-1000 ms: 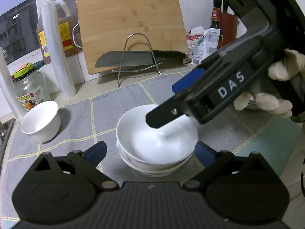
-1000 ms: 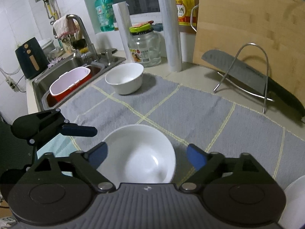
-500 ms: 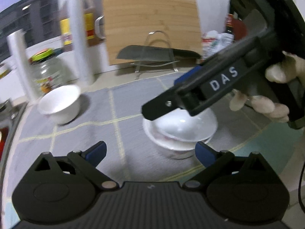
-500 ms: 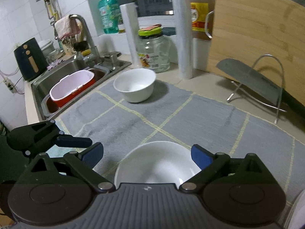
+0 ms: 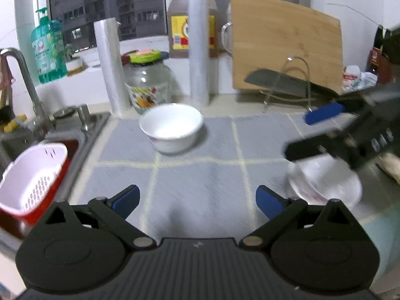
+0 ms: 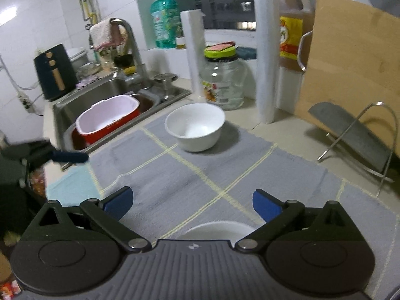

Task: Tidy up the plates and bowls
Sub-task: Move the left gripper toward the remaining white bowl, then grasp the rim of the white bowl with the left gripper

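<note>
A single white bowl (image 5: 172, 127) (image 6: 196, 130) stands on the grey checked mat (image 5: 200, 180) near the sink. A stack of white bowls (image 5: 325, 185) (image 6: 217, 228) rests on the mat's right side. My left gripper (image 5: 197, 200) is open over bare mat with nothing between its fingers, and the single bowl is ahead of it. In the right wrist view the left gripper (image 6: 67, 156) shows at the left edge. My right gripper (image 6: 192, 202) (image 5: 317, 131) hovers just above the stack, apart from it. Its jaws are opening and hold nothing.
A steel sink (image 6: 107, 92) at left holds a red and white strainer basket (image 5: 32, 185). Behind the mat stand a glass jar (image 5: 147, 85), two plastic rolls, an oil jug, a wooden cutting board (image 5: 285, 42) and a cleaver on a wire rack (image 6: 355, 135).
My left gripper has swung left from the stacked bowls, so the single bowl now lies ahead of it. The right gripper has drawn back over the stack, its jaws a little wider.
</note>
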{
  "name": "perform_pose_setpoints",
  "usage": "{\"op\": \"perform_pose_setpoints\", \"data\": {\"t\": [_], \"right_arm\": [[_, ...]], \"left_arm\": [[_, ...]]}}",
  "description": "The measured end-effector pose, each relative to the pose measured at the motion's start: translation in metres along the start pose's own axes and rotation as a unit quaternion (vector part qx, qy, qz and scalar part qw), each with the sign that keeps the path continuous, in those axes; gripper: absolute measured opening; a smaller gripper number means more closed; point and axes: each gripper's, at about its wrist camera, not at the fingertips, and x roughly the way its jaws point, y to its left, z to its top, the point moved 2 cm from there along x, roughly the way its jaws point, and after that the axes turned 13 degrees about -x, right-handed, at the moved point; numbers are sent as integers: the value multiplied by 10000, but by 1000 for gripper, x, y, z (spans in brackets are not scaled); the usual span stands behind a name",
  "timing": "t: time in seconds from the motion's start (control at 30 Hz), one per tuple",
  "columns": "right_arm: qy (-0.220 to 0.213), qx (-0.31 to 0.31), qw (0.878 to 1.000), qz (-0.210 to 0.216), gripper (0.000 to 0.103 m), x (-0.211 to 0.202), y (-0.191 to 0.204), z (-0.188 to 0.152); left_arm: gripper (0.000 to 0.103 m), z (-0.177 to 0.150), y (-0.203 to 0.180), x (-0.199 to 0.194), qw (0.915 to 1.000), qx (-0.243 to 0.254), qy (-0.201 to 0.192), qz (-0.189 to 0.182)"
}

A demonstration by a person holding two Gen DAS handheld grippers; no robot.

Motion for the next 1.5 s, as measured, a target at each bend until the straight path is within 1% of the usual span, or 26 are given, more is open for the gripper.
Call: {"op": "perform_pose_setpoints", "data": {"t": [0.03,0.17,0.27,0.37,0.5,0.63,0.8,0.97,1.03,1.13,1.23,1.33,1.4,1.5], "right_arm": [[-3,11,10000,-95,103,2,1,2],[-5,119,9988,-472,103,14,5,12],[47,243,9979,-595,103,29,10,21],[169,252,9965,-780,103,48,18,31],[262,228,9951,-930,103,69,29,44],[341,186,9937,-1055,103,91,34,56],[450,301,9923,-1116,103,119,32,67],[578,359,9910,-1150,103,140,28,72],[607,347,9910,-1139,103,145,28,74],[604,321,9910,-1151,102,152,26,77],[613,300,9915,-1111,99,157,24,80],[586,272,9927,-1019,94,159,22,81],[530,268,9938,-937,89,159,23,81],[497,212,9943,-918,88,159,24,82]], "left_arm": [[99,7,6,5,10000,48,-17,-4],[99,33,25,28,9994,286,-19,-219],[99,51,41,47,9980,408,75,-473],[99,68,50,67,9968,527,196,-575],[99,92,62,103,9936,564,482,-854],[99,107,66,131,9891,575,717,-1153],[97,116,68,157,9848,481,900,-1403],[95,124,69,174,9813,383,1033,-1576],[87,126,70,179,9800,317,1103,-1623],[85,128,72,183,9781,259,1165,-1705],[79,129,73,188,9775,212,1203,-1721],[77,130,74,191,9764,168,1252,-1750],[75,130,74,191,9759,167,1260,-1776],[75,130,75,193,9739,164,1303,-1849]]}}
